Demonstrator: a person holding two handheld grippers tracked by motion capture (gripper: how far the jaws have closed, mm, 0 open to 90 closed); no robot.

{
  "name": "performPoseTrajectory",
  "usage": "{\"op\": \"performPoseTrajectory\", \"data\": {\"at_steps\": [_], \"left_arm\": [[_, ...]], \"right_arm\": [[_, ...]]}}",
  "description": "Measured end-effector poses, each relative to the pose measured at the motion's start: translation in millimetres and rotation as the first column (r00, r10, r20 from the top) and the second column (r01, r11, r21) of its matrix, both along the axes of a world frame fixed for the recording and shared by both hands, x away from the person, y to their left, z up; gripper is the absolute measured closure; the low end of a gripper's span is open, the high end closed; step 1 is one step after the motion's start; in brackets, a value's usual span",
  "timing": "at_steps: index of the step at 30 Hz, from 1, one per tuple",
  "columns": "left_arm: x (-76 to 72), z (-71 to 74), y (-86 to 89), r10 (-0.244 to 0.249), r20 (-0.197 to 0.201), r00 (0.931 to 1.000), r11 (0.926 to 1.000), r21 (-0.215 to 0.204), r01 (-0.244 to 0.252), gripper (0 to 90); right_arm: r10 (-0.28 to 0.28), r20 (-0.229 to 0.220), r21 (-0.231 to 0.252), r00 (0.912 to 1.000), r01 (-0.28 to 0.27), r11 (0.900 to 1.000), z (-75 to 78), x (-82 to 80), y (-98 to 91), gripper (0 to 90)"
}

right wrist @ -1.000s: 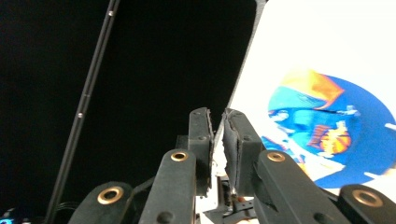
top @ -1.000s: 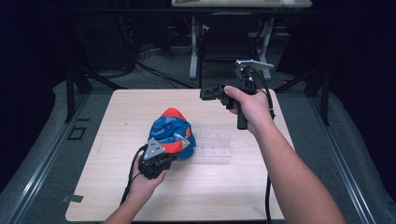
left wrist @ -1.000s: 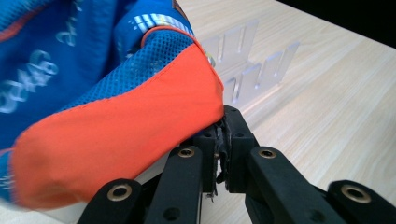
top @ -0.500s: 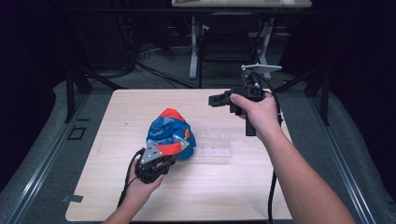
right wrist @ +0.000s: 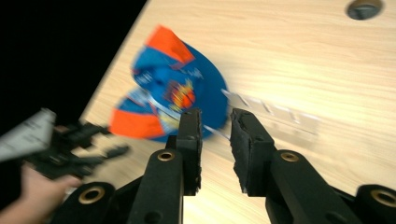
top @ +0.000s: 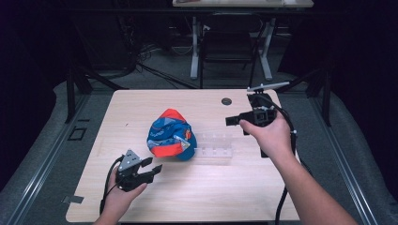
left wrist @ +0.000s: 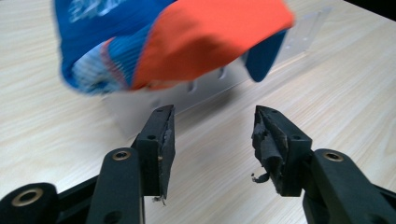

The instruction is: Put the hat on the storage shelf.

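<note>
High view: cap point(top: 170, 139) mid-table point(top: 141, 105)

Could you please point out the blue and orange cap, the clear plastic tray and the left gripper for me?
blue and orange cap point(top: 170, 134), high view, on its blue crown.
clear plastic tray point(top: 215, 149), high view, on its transparent top.
left gripper point(top: 153, 165), high view, midway between its open jaws.

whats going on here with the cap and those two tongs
A person works at a wooden table with tongs in each hand. The left tongs have just been opening, nothing between the jaws, just short of the blue and orange cap. The cap rests against a clear plastic tray. The right tongs hover above, also opening and empty.
</note>
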State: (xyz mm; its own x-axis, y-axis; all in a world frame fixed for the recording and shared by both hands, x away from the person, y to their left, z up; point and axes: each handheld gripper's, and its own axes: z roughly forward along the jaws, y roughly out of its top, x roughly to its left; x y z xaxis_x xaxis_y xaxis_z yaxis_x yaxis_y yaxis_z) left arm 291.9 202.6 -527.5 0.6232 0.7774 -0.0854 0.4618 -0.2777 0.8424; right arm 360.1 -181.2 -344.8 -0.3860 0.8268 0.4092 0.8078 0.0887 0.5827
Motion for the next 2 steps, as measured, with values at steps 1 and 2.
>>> {"op": "performPoseTrajectory", "data": {"at_steps": [1,2], "left_arm": [[-0.5,-1.1,4.1,0.007,-0.006,1.0000,0.9999,-0.009,-0.007,47.8],[-1.1,-1.9,7.9,0.020,-0.009,0.9998,0.9997,-0.014,-0.020,47.0]], "right_arm": [[0.001,0.005,-0.019,1.0000,-0.001,0.9998,-3.3,-3.1,-0.1,71.7],[0.001,0.016,-0.052,0.9999,0.000,0.9986,-7.5,-7.6,-0.5,71.1]]}}
